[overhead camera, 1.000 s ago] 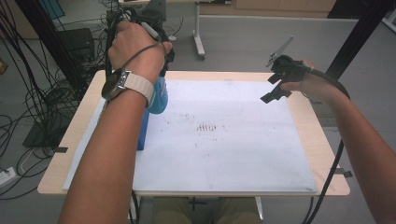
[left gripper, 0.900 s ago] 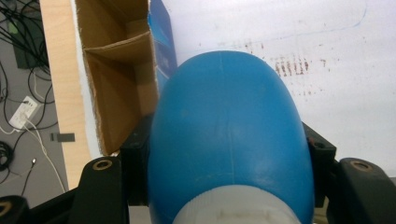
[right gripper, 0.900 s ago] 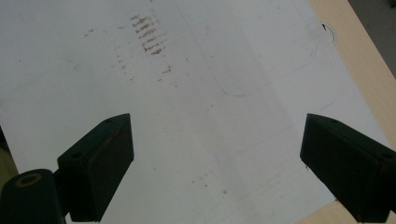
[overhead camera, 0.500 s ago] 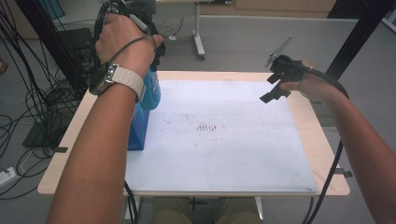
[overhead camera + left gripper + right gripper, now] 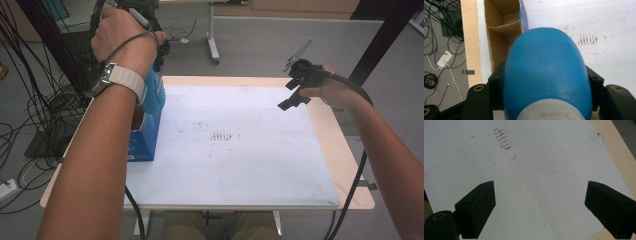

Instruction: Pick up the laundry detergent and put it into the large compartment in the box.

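High view: the left gripper, raised above the far-left corner of the tabletop, grips a smooth blue plastic bottle that hangs just over the open blue cardboard box.
Left gripper view: the jaws clamp both flanks of the rounded blue bottle, base pointing away; past it lies the brown-lined box, its inside split by a cardboard divider.
Bottle place: in the air, directly above the box, apart from its rim as far as I can tell.
Box place: on the left strip of the white mat, close to the tabletop's left edge.
Right gripper: the right gripper hovers well to the right of the box, jaws spread wide with nothing between them; its own view looks down on bare, stained mat.
Step in hand, as judged: moving the bottle clear of, or into, one compartment of the box.
Doing it well: keep the bottle upright and centred over one cell, travel straight along the box's height, avoid scraping the divider or tipping the light box.
Edges: the box sits near the left tabletop edge, so sideways drag risks pushing it off.
Open room: everything right of the box is free mat, ample for setting the bottle down.
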